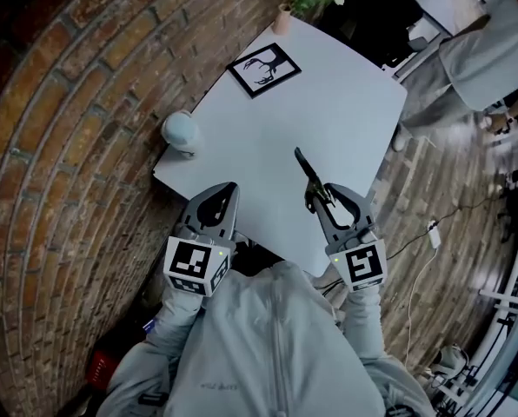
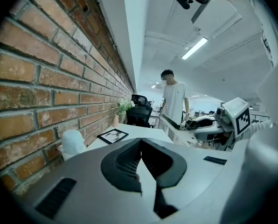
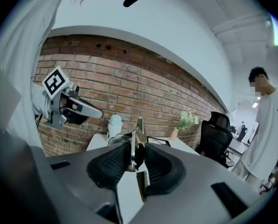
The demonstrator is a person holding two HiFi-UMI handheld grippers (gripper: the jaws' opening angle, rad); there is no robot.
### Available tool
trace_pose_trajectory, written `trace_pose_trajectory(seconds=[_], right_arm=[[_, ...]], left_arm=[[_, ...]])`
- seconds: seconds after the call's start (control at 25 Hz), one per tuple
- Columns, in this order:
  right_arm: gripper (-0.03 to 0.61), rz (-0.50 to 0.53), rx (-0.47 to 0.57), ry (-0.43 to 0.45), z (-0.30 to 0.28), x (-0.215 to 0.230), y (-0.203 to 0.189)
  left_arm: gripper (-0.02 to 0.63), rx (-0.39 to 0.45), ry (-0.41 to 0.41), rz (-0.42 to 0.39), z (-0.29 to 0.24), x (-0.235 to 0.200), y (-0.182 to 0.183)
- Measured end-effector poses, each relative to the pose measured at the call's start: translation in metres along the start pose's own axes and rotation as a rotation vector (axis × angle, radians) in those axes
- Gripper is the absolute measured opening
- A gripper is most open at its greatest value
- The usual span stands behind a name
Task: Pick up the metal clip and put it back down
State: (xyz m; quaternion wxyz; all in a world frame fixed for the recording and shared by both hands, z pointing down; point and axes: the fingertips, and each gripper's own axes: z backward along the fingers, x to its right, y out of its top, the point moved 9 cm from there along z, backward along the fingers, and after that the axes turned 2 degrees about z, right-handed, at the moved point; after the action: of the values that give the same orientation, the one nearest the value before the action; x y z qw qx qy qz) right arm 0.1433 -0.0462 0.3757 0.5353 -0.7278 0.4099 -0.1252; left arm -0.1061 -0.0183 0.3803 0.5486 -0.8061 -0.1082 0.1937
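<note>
The right tool (image 3: 132, 161) pinches the metal clip (image 3: 138, 133) between its pads, the clip jutting ahead over the white table (image 1: 328, 102), so lower it gently until it rests there before spreading, while the left tool (image 1: 217, 205), pressed together empty, waits alongside.

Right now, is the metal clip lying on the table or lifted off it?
Lifted. The right tongs are clamped on the metal clip, which sticks out ahead of them above the white table.

White table (image 1: 328, 102); red-brown brick wall (image 2: 36, 78); black-framed picture (image 1: 264, 69); dark metal clip (image 1: 309, 174).
</note>
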Motion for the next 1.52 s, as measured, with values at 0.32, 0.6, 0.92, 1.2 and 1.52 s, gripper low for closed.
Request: trace_pose_trajectory(seconds=[0.32,0.6,0.92,1.2,1.52], right_arm=[[0.103,0.208,-0.119,0.116,-0.055,-0.033,-0.023],[0.103,0.352,-0.226,0.177,-0.096,-0.057,-0.060],[0.103,0.511,-0.337,0.238,-0.131,-0.078,-0.100],[0.103,0.583,-0.361,0.245,-0.145,-0.087,-0.118],[0.107,0.602,-0.359,0.268,-0.151,-0.093,-0.127]], left_arm=[[0.026,-0.032,0.032,0.029,0.006,-0.012,-0.012],[0.026,-0.057,0.037,0.047,0.002,-0.018,-0.024],[0.026,-0.083,0.035,0.063,-0.004,-0.023,-0.033],[0.026,-0.089,0.033,0.067,-0.008,-0.025,-0.037],[0.026,-0.092,0.037,0.070,-0.005,-0.030,-0.036]])
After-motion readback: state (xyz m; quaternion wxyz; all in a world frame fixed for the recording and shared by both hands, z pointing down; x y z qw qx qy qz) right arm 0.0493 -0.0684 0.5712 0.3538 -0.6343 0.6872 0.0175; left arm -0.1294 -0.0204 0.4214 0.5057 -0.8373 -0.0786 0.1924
